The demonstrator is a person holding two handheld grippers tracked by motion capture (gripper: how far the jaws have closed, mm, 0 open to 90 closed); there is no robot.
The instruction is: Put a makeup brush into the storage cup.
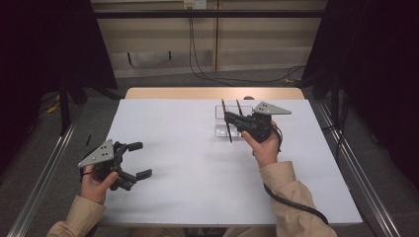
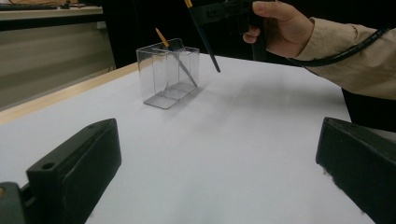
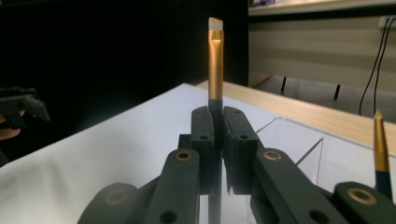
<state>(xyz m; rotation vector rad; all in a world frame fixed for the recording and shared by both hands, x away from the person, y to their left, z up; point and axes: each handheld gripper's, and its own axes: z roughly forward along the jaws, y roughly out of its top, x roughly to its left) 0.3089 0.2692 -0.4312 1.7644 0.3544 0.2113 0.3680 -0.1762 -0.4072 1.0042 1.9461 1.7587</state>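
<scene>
We see a brush (image 3: 215, 60) with a gold ferrule and dark handle clamped between the jaws of the right tool (image 3: 217, 140), held above the counter (image 1: 197, 163) just beside a clear box (image 2: 168, 74). The brush's lower end hangs clear of the box. A second brush (image 2: 175, 58) leans inside that box. The box stands toward the counter's far side. Well apart at the near left, the left tool (image 1: 133, 160) hovers with jaws apart and nothing between them.

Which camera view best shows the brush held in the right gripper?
The right gripper view: the held brush stands close between the shut right gripper, gold ferrule and white tip clear. The high view and left gripper view show it thin and dark.
</scene>
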